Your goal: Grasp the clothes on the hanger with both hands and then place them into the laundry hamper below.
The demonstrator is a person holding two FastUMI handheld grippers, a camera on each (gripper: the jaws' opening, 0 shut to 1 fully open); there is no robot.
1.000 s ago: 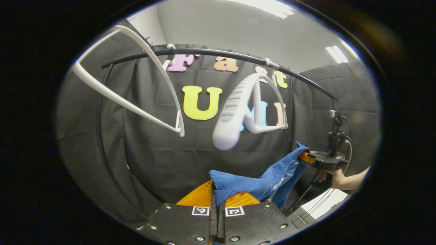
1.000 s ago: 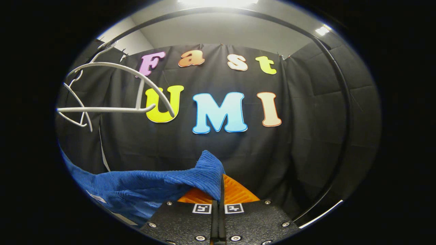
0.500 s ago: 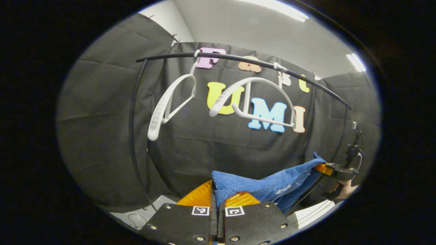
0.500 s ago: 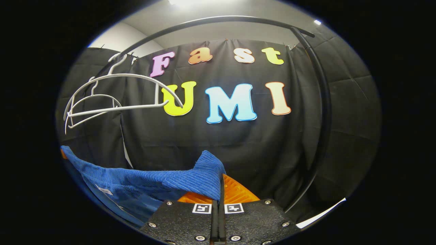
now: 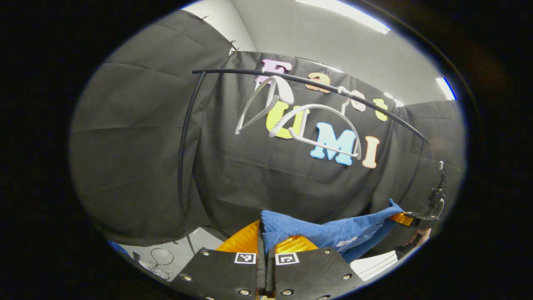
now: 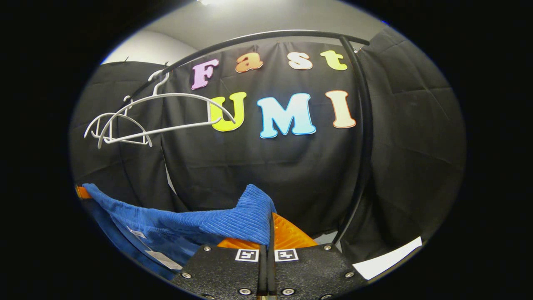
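Left gripper view has your left gripper [image 5: 261, 233] clamped on one end of the blue cloth [image 5: 333, 233]; your right gripper [image 5: 406, 218] pinches the far end. Right gripper view shows its fingers closed on the cloth [image 6: 187, 221], which sags between them below two bare white hangers [image 6: 166, 112] on the black rail [image 6: 250, 37].

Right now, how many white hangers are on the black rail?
2. One hanger hangs nearer the middle of the rail; the other hanger hangs farther along it. Both are bare.
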